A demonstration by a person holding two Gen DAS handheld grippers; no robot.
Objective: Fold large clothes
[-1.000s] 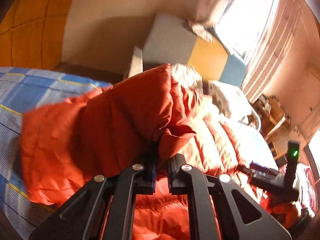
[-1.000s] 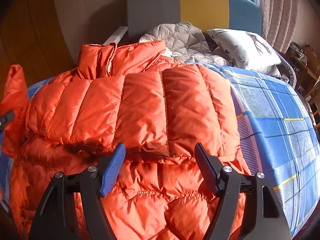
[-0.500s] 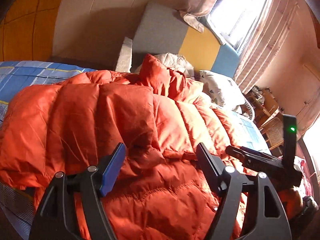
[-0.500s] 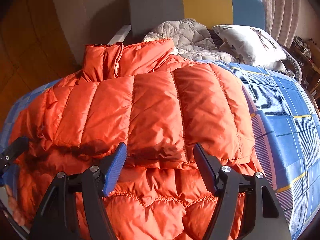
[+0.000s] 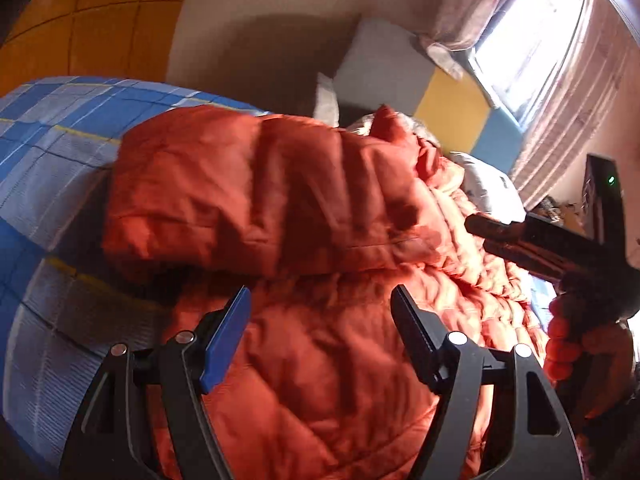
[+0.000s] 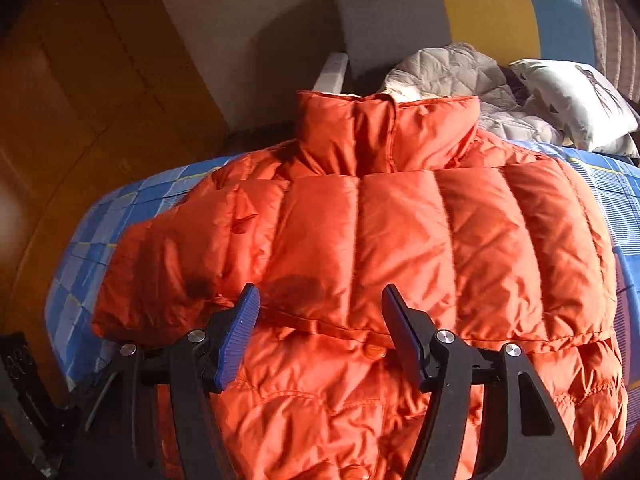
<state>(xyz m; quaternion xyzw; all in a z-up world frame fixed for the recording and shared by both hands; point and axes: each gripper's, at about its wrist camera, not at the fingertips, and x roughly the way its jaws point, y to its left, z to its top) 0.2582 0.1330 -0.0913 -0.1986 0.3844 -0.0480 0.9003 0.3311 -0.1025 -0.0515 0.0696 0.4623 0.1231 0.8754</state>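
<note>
Right wrist view shows the orange puffer jacket spread across the blue plaid bedspread, its stand-up collar pointing toward the headboard and a grey quilt and a pale pillow beyond it. The upper part of the jacket is stitched in wide vertical channels, and a sleeve lies folded in over the chest so that its lower edge forms a thick seam across the body. Below that seam the fabric turns to smaller, wavy quilting, with a round snap button showing just under the edge. The shell is glossy and creased, bright where the sun hits it and darker in the shadowed patches near my tool. My right gripper hovers over the lower edge of the folded part; its jaws have just been closing a little but stand wide, with nothing pinched between them. From the left wrist view, my left gripper also stands wide over the quilted lower body, gripping nothing, after having just opened. The jacket looks bulkier from here, the folded sleeve rising as a rounded, blurred hump beside the plaid bedspread. My right gripper reaches in from the right edge of this view above the jacket.
</note>
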